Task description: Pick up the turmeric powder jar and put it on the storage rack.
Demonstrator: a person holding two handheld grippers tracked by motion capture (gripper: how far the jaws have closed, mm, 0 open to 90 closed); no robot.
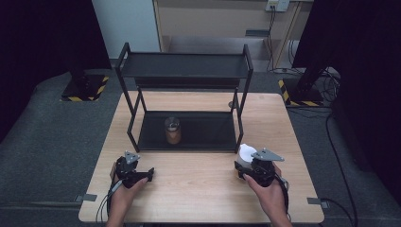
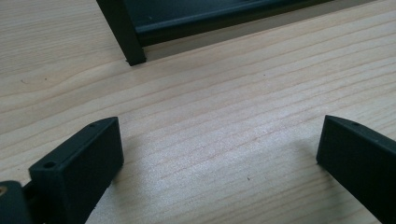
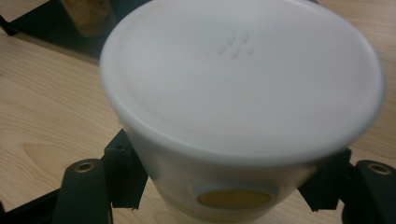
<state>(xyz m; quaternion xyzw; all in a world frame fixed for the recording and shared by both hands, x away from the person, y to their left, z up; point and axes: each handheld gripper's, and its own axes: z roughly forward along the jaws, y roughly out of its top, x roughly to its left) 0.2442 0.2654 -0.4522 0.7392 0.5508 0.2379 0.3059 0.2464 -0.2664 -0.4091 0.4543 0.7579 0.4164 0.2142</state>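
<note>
Cup grip at the bench edge, rack waiting ahead.
Your right hand-held gripper (image 3: 229,186) has its jaws clamped on the lower body of the white lidded cup (image 3: 243,88), which sits near the front right of the bench (image 1: 198,179); keep it upright and level as you carry it toward the black rack (image 1: 184,71), and clear the front rail of the lower shelf before setting down. Your left hand-held gripper (image 2: 219,154) rests wide open over bare wood, holding nothing. A glass jar (image 1: 173,131) with brown contents already stands on the lower shelf; what the cup holds is hidden by its lid.
</note>
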